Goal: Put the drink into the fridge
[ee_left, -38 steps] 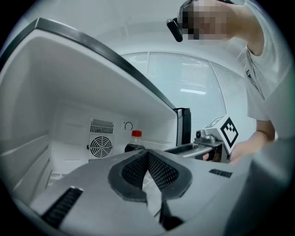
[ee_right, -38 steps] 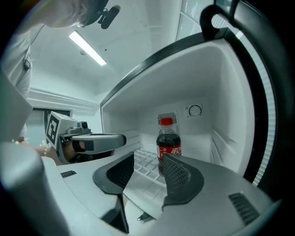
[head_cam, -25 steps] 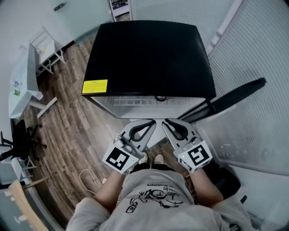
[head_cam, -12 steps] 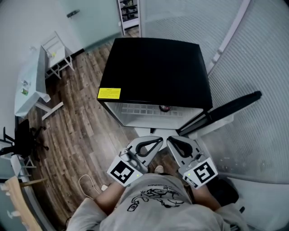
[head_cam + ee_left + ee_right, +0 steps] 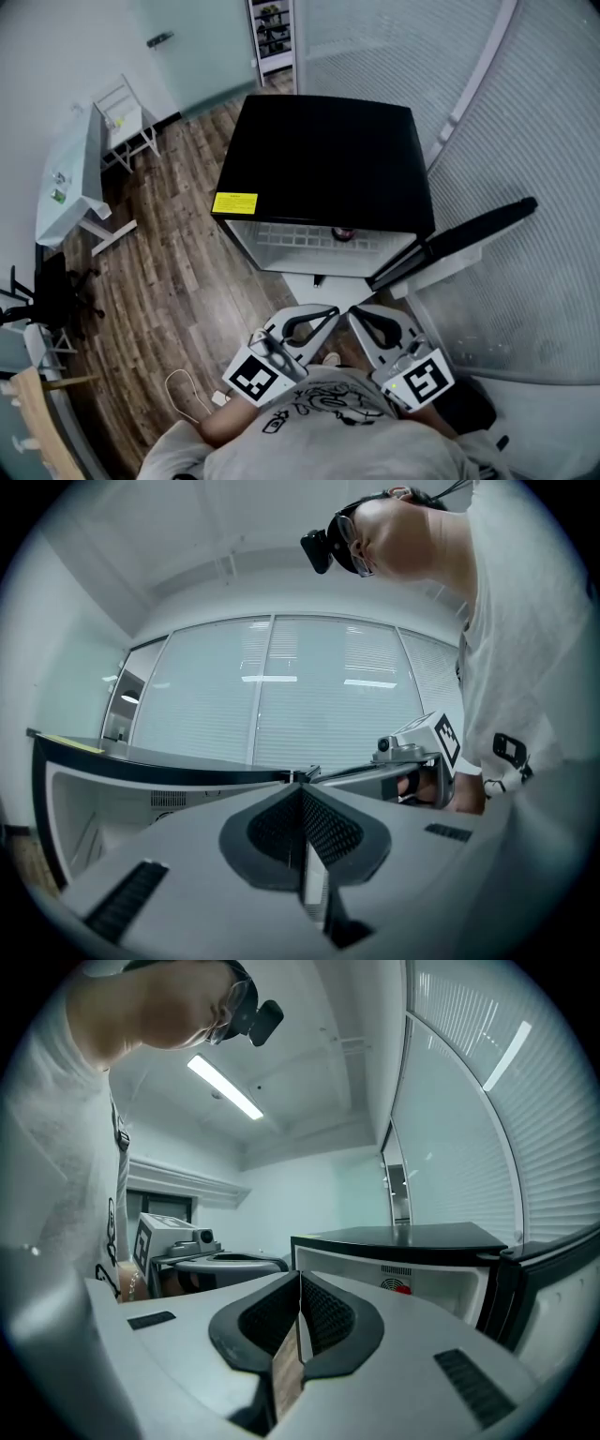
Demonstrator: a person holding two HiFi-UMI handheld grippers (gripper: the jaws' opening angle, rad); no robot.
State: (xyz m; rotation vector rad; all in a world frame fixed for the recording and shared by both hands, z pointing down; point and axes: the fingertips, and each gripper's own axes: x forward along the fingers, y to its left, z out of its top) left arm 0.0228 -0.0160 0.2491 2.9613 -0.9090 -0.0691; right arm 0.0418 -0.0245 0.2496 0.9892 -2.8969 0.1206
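What looks like the drink, a small red-topped thing, sits inside the fridge near its front edge, so the placing seems done. The fridge door stands swung wide at the right; shutting it looks like all that's left. Well back, against the person's body, the left gripper and right gripper are both pinched closed and empty.

Nothing is reading clearly from here: the yellow sticker on the black fridge is showing print too small to make out, and the shirt lettering is blurring.
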